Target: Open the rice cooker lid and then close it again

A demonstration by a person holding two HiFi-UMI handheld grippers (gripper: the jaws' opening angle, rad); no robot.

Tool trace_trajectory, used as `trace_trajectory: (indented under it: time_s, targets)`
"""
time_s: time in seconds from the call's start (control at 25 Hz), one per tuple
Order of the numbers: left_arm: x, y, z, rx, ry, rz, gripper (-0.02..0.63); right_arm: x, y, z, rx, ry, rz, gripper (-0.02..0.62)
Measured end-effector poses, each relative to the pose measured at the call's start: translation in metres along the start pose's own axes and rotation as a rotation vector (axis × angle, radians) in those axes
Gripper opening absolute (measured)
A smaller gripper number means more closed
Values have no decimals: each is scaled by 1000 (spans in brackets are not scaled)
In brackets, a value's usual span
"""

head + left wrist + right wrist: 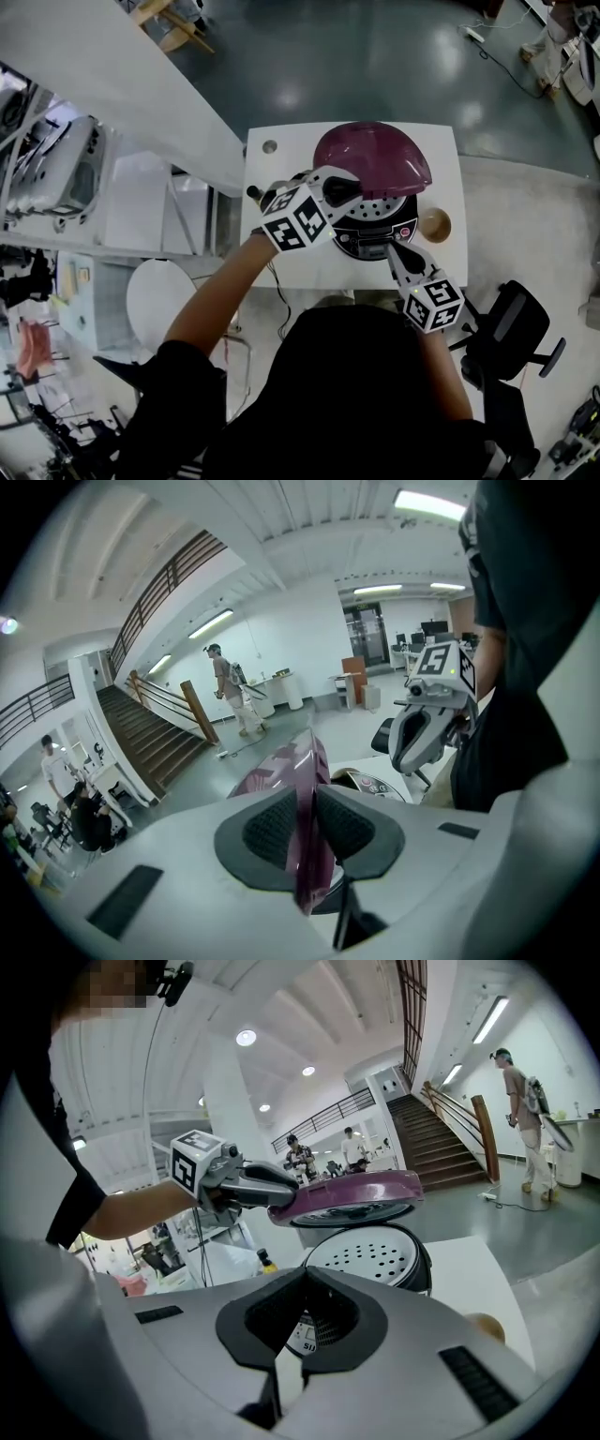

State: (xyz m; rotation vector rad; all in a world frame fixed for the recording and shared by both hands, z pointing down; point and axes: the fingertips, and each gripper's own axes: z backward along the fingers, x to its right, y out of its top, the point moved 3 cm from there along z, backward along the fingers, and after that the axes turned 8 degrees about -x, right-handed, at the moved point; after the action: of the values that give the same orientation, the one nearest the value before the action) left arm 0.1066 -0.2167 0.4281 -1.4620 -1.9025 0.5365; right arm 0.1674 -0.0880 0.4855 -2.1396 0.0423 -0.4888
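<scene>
A rice cooker (380, 230) stands on a small white table (272, 267). Its purple lid (375, 159) is raised partway, so the white perforated inner plate (370, 1255) shows beneath. My left gripper (349, 192) is shut on the lid's front edge; in the left gripper view the purple rim (305, 799) sits pinched between the two pads. My right gripper (394, 251) is shut with nothing in it and hovers just in front of the cooker's control panel. In the right gripper view the lid (352, 1194) hangs tilted above the pot.
A round wooden piece (434, 225) lies on the table right of the cooker, and a small dark bottle (266, 1262) stands at its left. A long white counter (112, 84) runs along the left. A black chair (511, 328) stands at the right.
</scene>
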Motion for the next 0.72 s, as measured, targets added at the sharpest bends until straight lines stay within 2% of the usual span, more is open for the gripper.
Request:
trace_trajectory:
  time_s: [0.2,0.72]
  targets:
    - [11,-7,-7,-2,-19,22,67,-4,-12,5,-17,-3,-13,0]
    - [30,-20,-20,-38,-45,11,66,-6,-28,14,-36,-24,-24,0]
